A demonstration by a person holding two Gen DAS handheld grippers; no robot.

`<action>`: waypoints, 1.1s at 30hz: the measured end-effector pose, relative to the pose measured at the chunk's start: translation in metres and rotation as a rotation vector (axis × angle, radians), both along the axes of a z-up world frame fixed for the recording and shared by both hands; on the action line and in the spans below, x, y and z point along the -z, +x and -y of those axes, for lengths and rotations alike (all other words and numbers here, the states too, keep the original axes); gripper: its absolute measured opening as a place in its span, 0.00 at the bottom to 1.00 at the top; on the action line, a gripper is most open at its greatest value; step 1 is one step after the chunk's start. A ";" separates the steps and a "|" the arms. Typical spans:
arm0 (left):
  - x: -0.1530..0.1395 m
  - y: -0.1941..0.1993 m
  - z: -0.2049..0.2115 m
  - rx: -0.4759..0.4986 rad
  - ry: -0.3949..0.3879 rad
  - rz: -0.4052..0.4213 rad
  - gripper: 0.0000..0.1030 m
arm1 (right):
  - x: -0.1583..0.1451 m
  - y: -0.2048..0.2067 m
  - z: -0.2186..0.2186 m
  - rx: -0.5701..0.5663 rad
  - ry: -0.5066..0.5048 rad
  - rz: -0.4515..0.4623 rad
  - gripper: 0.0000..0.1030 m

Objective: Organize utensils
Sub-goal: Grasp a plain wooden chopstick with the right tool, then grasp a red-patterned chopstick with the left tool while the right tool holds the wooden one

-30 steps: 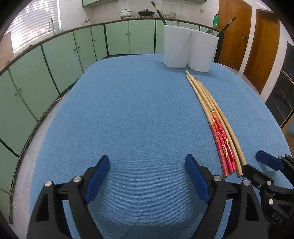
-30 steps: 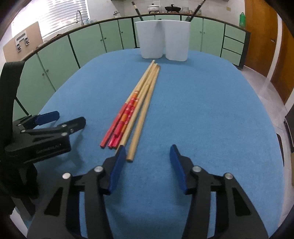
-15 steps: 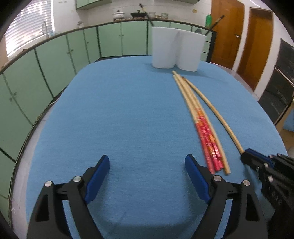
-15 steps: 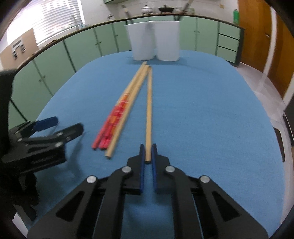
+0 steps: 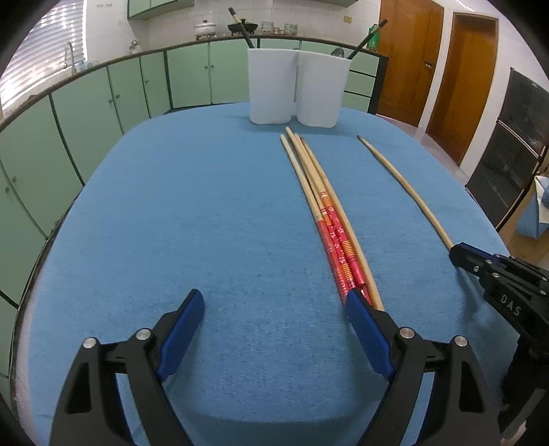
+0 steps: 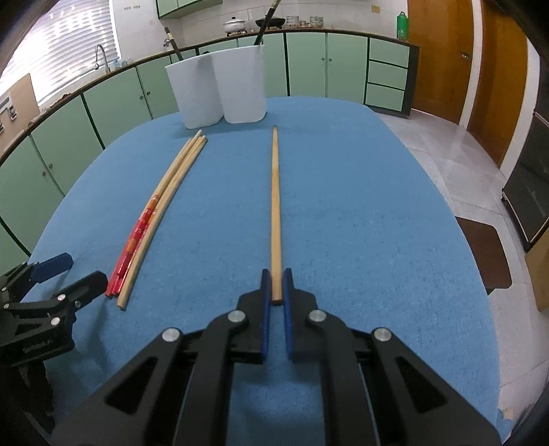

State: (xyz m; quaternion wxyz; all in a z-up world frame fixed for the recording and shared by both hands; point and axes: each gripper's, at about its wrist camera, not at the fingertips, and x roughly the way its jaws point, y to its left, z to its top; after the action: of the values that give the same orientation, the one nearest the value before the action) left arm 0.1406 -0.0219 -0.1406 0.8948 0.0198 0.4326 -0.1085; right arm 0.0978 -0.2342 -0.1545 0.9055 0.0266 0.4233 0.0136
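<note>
On inspection, the right gripper [image 6: 276, 286] was pinched on the near end of a single plain wooden chopstick [image 6: 275, 202]. The stick ran straight out toward 12 o'clock over the blue tablecloth [image 6: 360, 223]. Whether its far tip rested on the cloth or hung just above it could not be told. It lay well apart from the others.

The left gripper [image 5: 274, 315] was spread wide and held nothing. Its right finger [image 5: 367, 334] sat just beside, possibly touching, the near ends of the remaining chopsticks [image 5: 329, 219]. That bundle comprised red-patterned sticks and at least one plain stick, lying close together on the cloth and pointing toward 12 o'clock. In the right wrist view the bundle [image 6: 156, 219] lay at about 10 o'clock from the held stick.

Two white holders [image 6: 219, 89] stood side by side at the far edge of the table, at 12 o'clock. A few dark-handled utensils [image 5: 242, 29] already stood in them. What else they contained could not be seen.

Assessment: the task was at an early stage. One stick had been separated and gripped but not yet delivered. The whole bundle remained to be sorted, and the holders appeared the likely destination. The plain and red sticks would probably need separating.
</note>
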 end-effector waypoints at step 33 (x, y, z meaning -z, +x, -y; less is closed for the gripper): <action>0.001 -0.003 0.005 -0.039 0.040 0.013 0.49 | -0.002 -0.009 -0.001 -0.088 -0.025 -0.007 0.17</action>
State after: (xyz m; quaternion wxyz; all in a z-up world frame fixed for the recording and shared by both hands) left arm 0.1380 -0.0267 -0.1418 0.8990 0.0302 0.4291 -0.0823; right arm 0.0890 -0.2330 -0.1529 0.9029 -0.0034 0.4272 0.0480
